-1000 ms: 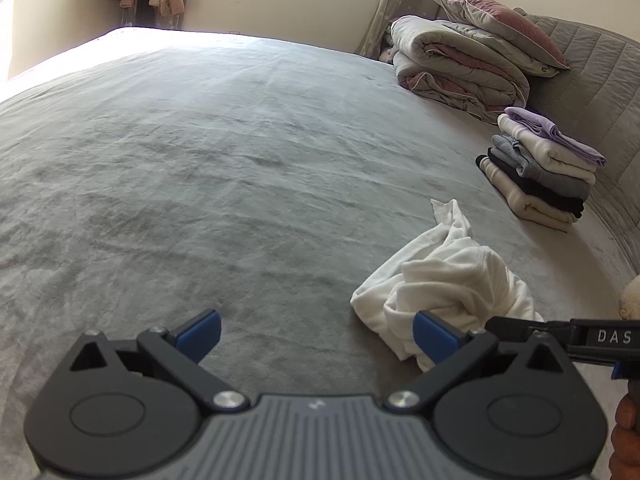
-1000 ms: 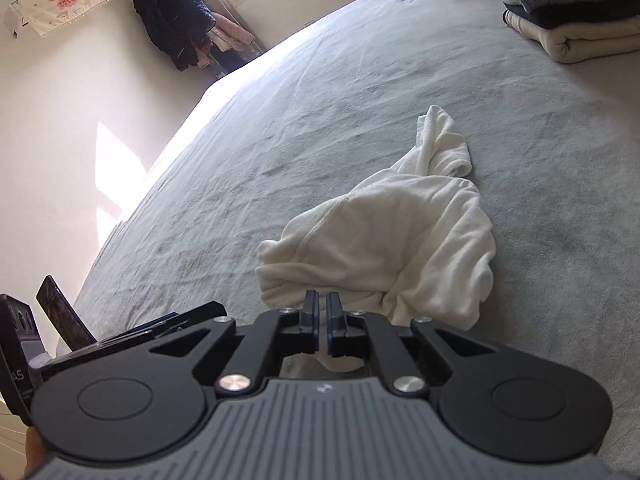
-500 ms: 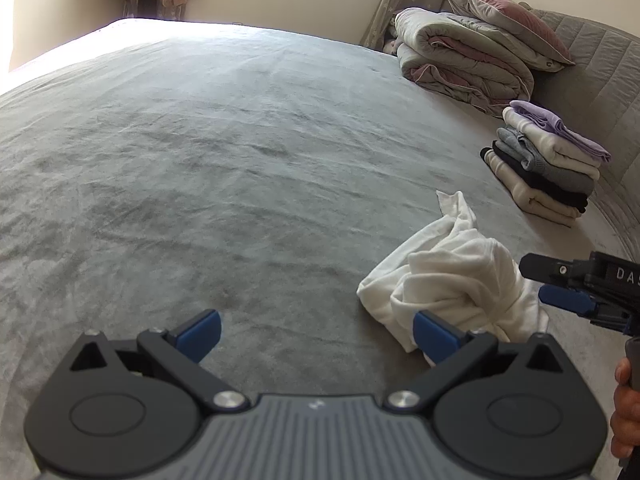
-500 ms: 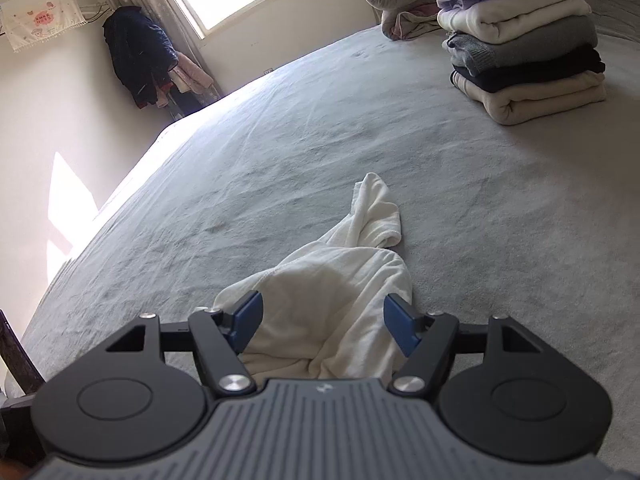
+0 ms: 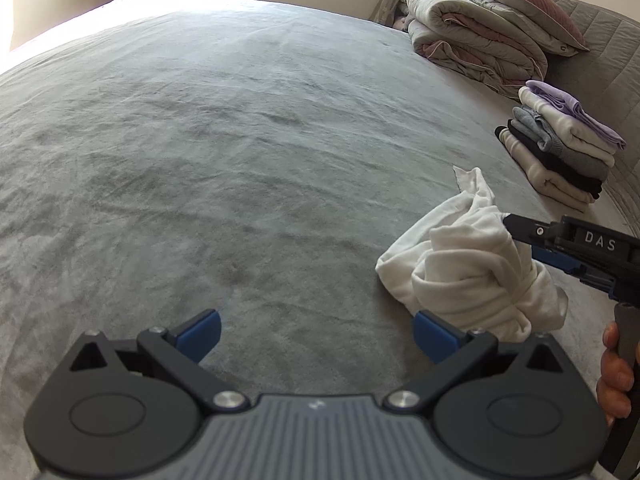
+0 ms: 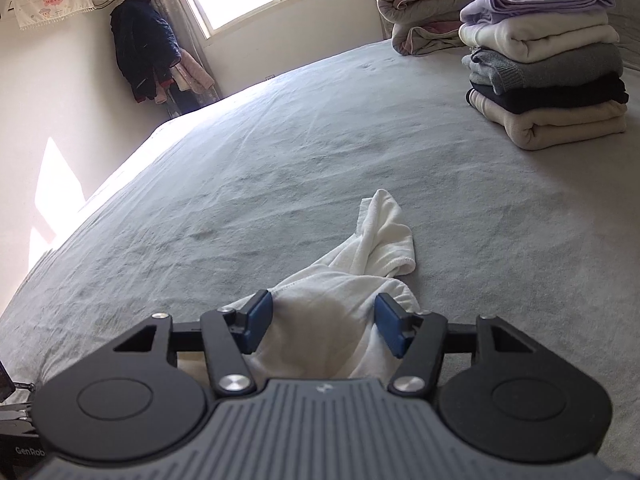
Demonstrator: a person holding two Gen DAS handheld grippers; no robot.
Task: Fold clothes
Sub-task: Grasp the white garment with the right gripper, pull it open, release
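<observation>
Honestly, the crumpled white cotton garment (image 6: pixel 340 304) looked light and floppy, so I was closing my right gripper (image 6: pixel 326 326) around its top fold without pinching it yet, left gripper (image 5: pixel 316 334) wide open and empty.

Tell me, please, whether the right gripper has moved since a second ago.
Yes. In the left wrist view the right gripper has climbed from beside the crumpled white garment's near edge toward the folded stack; its jaws are closing around the garment.
</observation>
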